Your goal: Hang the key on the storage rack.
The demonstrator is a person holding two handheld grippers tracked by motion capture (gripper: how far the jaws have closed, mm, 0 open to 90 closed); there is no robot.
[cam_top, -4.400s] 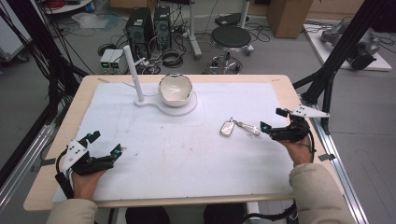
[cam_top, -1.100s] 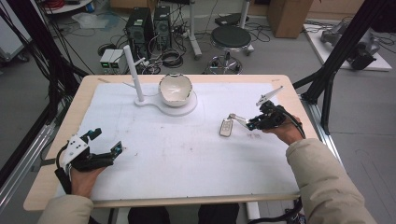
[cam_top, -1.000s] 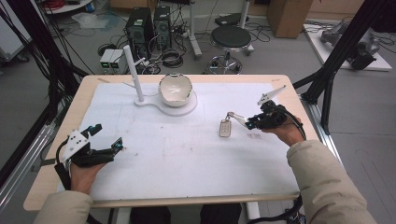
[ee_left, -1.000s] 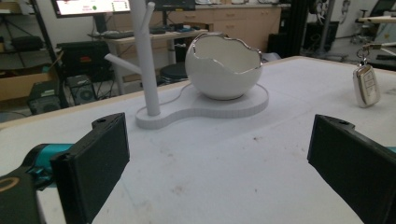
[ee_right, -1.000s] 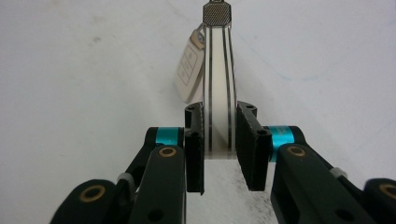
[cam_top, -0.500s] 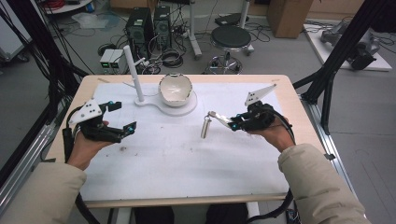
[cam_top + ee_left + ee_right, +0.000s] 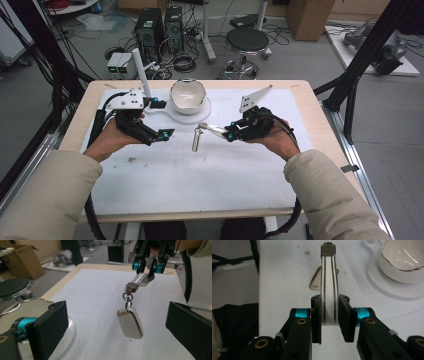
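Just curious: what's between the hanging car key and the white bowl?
In the high view, only bare white mat lies between the key fob and the bowl, plus the bowl's white stand rim.

The key fob (image 7: 130, 323) is silver-white with a chrome edge, and its strap (image 7: 328, 287) is cream with two dark stripes and a mesh-textured metal tip. Both grippers are black with teal accents. The bowl (image 7: 187, 94) is white with a silvery rim, and the table mat (image 7: 200, 175) is white.

Both forearms in beige sleeves reach over the table, the black two-jaw left gripper (image 7: 162, 119) held with jaws spread wide, the black two-jaw right gripper (image 7: 226, 132) pointing toward it, jaws clamped together.
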